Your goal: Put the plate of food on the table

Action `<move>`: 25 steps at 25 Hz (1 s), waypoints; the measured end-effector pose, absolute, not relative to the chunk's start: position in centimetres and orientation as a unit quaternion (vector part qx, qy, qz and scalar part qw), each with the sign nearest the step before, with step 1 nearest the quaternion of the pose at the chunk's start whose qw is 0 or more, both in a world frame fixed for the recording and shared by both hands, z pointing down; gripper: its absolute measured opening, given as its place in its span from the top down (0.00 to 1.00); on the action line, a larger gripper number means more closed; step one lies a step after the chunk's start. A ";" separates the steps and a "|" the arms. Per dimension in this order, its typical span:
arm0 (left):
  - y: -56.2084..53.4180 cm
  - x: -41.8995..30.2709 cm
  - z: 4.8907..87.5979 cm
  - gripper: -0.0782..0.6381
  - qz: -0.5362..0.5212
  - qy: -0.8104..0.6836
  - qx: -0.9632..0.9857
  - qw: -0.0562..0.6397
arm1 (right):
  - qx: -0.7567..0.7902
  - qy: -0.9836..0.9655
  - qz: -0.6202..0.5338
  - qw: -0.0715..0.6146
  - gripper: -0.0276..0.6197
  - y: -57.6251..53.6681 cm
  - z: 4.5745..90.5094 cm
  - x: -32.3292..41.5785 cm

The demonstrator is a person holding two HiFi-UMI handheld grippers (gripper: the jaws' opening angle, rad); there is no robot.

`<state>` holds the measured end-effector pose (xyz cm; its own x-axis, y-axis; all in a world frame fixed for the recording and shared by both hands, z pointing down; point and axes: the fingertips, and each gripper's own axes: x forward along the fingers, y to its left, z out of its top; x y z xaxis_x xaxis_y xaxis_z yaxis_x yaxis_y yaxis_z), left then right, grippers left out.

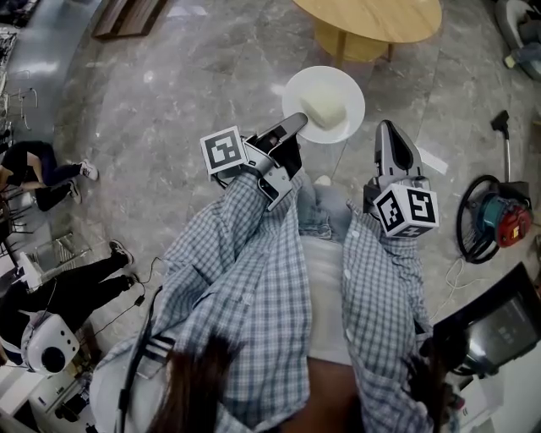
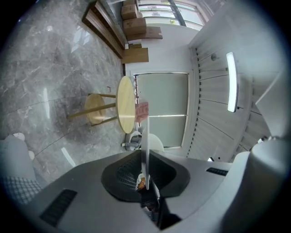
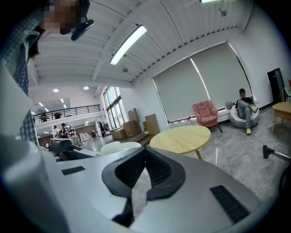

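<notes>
marble floor (image 1: 211,76), round table (image 1: 372,17) beyond plate (image 1: 297,91)

I'm in a big open lounge or lobby of an office-like building, not a home. Polished grey marble floor (image 1: 211,76) runs under a round wooden surface (image 3: 186,138). Behind that surface, tall roller blinds (image 3: 200,86) cover the windows, with a pink armchair (image 3: 205,113) and a seated person (image 3: 245,109) before them. Above it, strip lights (image 3: 128,44) hang on a ribbed white ceiling. To its left are cardboard boxes (image 3: 136,123) and a railed mezzanine (image 3: 68,110). To its right lies a vacuum cleaner (image 1: 499,221).
</notes>
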<state>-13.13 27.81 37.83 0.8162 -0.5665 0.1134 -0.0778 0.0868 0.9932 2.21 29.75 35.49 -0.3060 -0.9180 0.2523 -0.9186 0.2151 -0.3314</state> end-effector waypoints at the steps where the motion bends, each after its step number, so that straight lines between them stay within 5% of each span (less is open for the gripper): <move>1: 27.9 -13.1 37.9 0.85 -0.178 -0.249 0.651 0.695 | 0.589 -0.779 0.214 0.001 0.95 29.9 35.6 2.4; 25: 26.9 -13.0 38.3 0.85 -0.210 -0.273 0.653 0.674 | 0.588 -0.778 0.223 0.002 0.95 31.2 37.0 4.7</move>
